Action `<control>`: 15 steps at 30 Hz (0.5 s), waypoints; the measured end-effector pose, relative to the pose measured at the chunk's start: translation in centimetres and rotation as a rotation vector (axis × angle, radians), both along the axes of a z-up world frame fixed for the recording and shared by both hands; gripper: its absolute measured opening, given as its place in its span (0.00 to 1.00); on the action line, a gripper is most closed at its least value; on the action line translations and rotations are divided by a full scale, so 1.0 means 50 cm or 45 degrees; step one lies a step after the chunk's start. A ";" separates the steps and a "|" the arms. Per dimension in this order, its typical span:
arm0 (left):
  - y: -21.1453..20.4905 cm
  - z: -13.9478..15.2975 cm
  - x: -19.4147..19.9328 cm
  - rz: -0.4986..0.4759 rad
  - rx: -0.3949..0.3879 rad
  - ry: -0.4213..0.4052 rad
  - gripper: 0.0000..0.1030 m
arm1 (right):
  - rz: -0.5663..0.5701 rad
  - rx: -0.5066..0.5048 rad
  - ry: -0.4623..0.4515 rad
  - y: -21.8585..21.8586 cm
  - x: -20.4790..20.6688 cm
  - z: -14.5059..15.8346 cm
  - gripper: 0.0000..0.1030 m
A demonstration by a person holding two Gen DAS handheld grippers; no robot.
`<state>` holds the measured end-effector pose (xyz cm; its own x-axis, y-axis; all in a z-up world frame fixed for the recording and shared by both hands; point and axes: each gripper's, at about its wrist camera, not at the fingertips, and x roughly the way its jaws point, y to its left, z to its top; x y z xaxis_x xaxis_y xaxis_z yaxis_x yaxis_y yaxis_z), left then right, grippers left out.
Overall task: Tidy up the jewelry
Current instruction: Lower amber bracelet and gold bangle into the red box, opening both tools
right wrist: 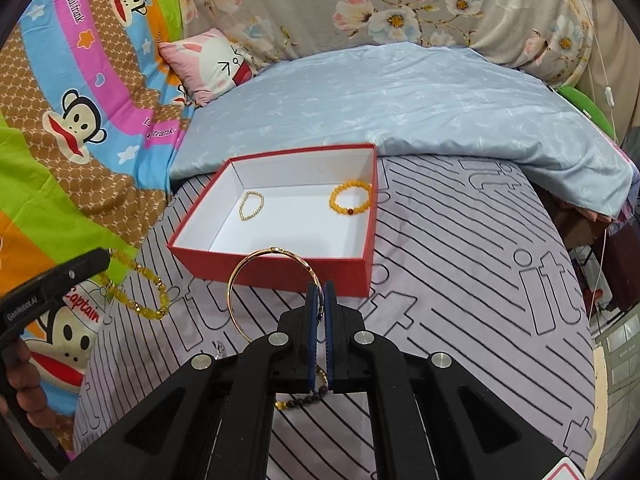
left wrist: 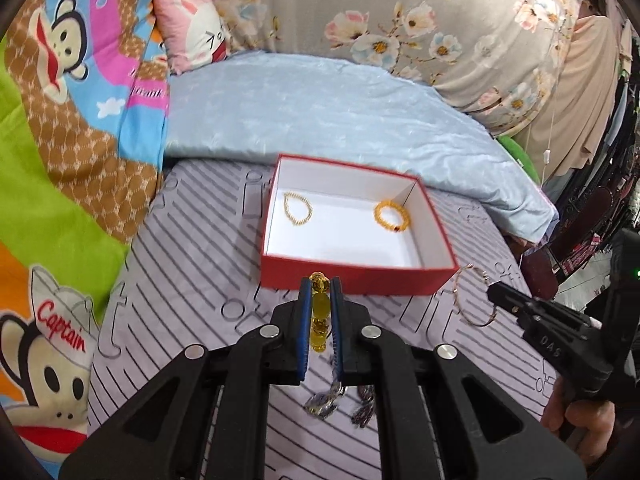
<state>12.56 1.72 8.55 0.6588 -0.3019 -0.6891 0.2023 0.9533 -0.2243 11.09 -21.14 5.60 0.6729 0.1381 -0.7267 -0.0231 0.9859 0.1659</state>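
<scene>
Left gripper [left wrist: 320,284] clamps yellow bead bracelet [left wrist: 320,312]; right gripper [right wrist: 320,288] pinches thin gold bangle [right wrist: 256,280]. Both held short of red box [left wrist: 352,276], likely bound inside beside gold chain [left wrist: 298,210] and orange bracelet [left wrist: 389,216].

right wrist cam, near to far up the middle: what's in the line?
right gripper pinching the gold bangle → red box front wall → orange bead bracelet inside the box → blue quilt → floral cover
</scene>
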 end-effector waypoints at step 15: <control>-0.072 0.061 0.178 -0.050 -0.023 -0.113 0.08 | 0.015 -0.032 -0.020 0.008 0.179 0.018 0.02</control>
<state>21.43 -1.89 11.57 0.7044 -0.3403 -0.6229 0.2590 0.9403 -0.2207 20.05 -20.74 6.51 0.6827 0.1277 -0.7194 -0.0368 0.9894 0.1407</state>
